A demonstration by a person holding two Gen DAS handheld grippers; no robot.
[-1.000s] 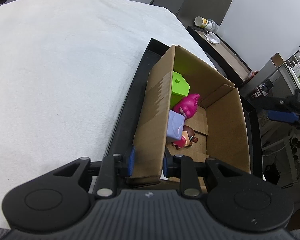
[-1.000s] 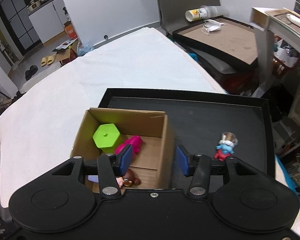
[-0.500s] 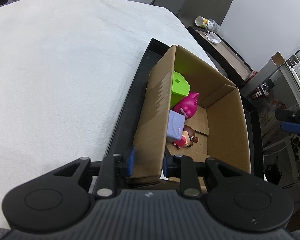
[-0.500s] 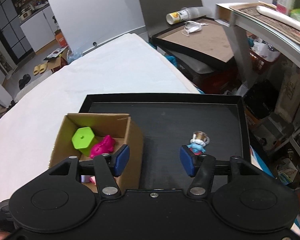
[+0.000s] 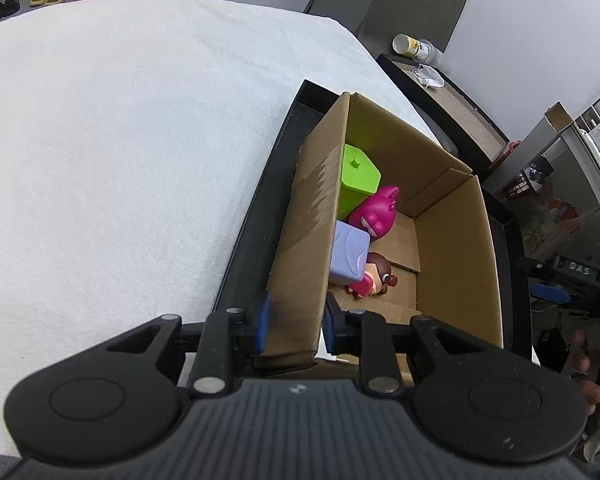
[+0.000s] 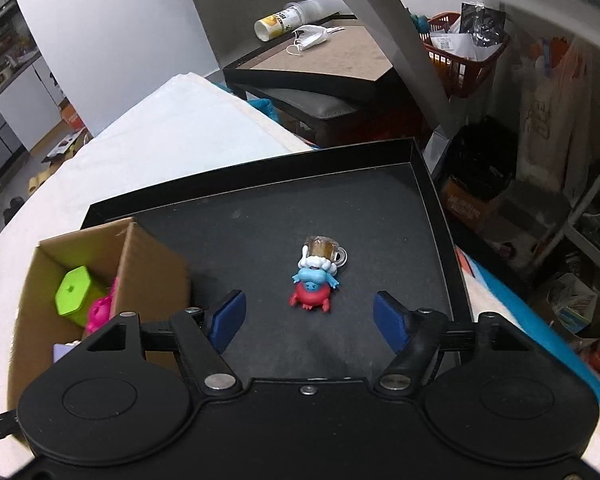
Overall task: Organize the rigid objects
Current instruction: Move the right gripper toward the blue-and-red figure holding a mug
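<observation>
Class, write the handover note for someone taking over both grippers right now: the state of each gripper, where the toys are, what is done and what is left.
Left gripper: shut on the near wall of the cardboard box, steadying it on the black tray.
Right gripper: open, empty; its jaws have just been opening, lined up in front of the blue and red figurine.
Done: green hexagonal block, magenta toy, lilac block and small doll lie in the box.
Left: the figurine, with its little mug, stands on the tray beside the box. Likely next: close on it and move it into the box.
</observation>
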